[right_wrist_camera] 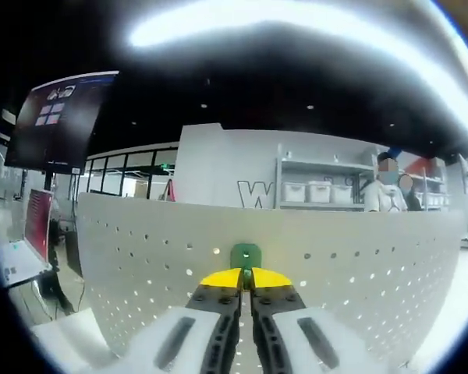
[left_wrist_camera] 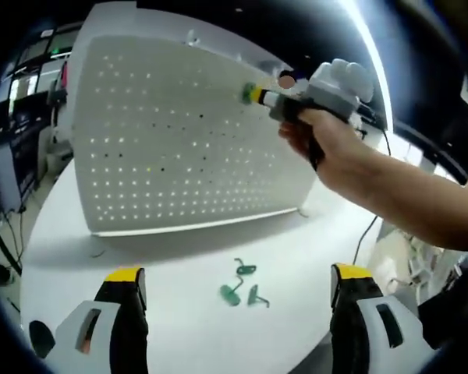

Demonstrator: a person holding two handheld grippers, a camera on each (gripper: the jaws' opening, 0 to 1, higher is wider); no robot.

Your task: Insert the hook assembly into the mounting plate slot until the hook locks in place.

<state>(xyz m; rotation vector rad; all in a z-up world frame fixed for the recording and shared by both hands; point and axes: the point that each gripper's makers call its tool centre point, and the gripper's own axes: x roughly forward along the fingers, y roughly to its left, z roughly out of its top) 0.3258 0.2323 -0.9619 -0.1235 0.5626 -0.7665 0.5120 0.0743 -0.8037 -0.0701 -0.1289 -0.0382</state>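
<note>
Left gripper view: a white perforated metal mounting plate [left_wrist_camera: 183, 132] stands upright on the round white bench [left_wrist_camera: 195, 265], filling the upper left and centre of the frame. The left gripper [left_wrist_camera: 238, 292] rises from the bottom edge, its yellow-tipped black fingers [left_wrist_camera: 125, 274] spread wide with nothing between them. Just ahead of them on the bench, lower centre, lie three spare green plastic hooks [left_wrist_camera: 242, 287], loose and close together. At upper right a person's hand [left_wrist_camera: 327, 140] carries the right gripper [left_wrist_camera: 256, 95] up to the plate's upper right area, with a spot of green at its tip touching or almost touching the plate face.

Right gripper view: the right gripper's yellow-tipped fingers [right_wrist_camera: 222, 278] stand narrow, pinched on a small green plastic hook assembly [right_wrist_camera: 246, 255] at centre frame. The hook sits against or just in front of the plate, among the rows of holes; I cannot tell whether its tabs have entered a slot. Shelves with white bins [right_wrist_camera: 320, 191] and a dark screen [right_wrist_camera: 58, 117] show behind the plate.

Risks, as I judge them: the plate stands free and the left gripper is not bracing it, so a firm push could tip or slide it backward. A tilted hook could jam beside the slot, or twist in the pinch and drop.
</note>
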